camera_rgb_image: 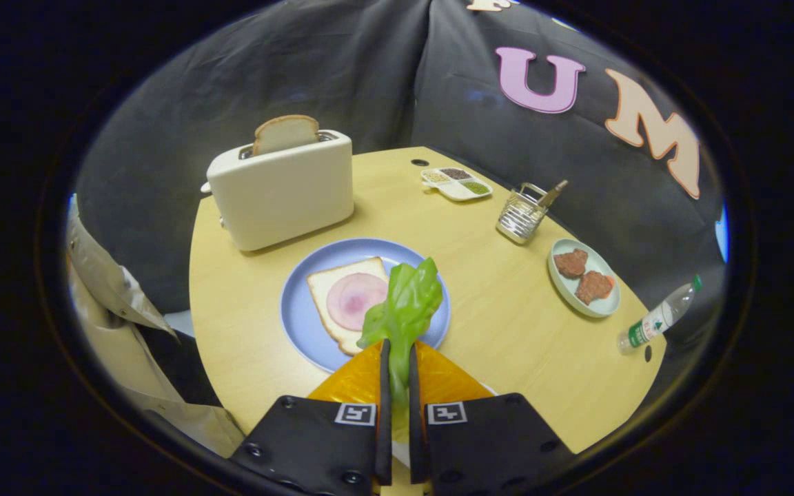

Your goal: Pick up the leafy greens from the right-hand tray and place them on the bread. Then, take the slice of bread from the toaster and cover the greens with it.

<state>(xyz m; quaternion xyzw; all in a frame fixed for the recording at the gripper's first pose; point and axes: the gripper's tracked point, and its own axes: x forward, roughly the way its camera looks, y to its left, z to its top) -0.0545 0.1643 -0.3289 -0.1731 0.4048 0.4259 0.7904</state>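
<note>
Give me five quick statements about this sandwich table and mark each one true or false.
1. The gripper has its jaws clamped on the leafy greens. True.
2. The bread slice in the toaster lies on the blue plate. False: it stands in the slot.
3. The open-faced bread on the plate carries a round ham slice. True.
4. The water bottle stands upright. False: it is tilted at the table's edge.
5. The green plate holds three meat pieces. False: two.
</note>
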